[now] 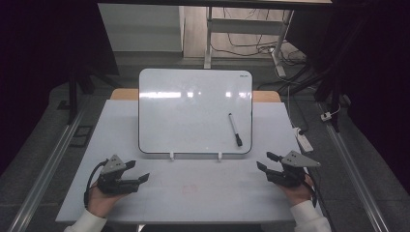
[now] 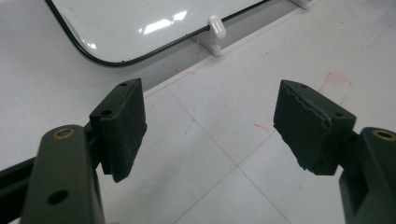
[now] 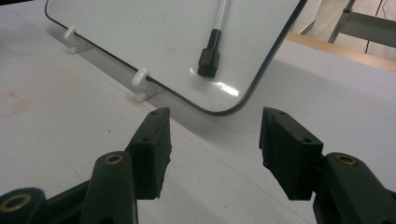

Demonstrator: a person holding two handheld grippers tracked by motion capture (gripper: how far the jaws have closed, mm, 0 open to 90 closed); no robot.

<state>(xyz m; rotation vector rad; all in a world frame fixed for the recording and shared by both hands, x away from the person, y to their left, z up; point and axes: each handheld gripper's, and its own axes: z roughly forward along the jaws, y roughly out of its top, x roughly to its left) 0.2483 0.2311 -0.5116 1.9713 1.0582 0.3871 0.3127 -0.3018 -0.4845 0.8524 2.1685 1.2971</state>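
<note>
A white whiteboard [image 1: 193, 108] leans on two small white stands [image 1: 171, 156] at the back of the table [image 1: 193, 188]. A white marker with a black cap [image 1: 235, 129] clings to the board's lower right; the right gripper view shows this marker [image 3: 210, 53] close ahead. My left gripper [image 1: 137, 171] rests at the front left, jaws open and empty, pointing right. In its own view the left gripper [image 2: 210, 126] faces the board's lower left corner [image 2: 116, 60]. My right gripper [image 1: 265, 161] sits at the front right, open and empty, pointing toward the board's lower right corner [image 3: 224, 109].
Faint red marks [image 2: 334, 81] stain the white tabletop. A power strip [image 1: 303, 140] lies off the table's right edge, with cables on the floor behind. Metal rails [image 1: 43, 174] run along both sides of the table.
</note>
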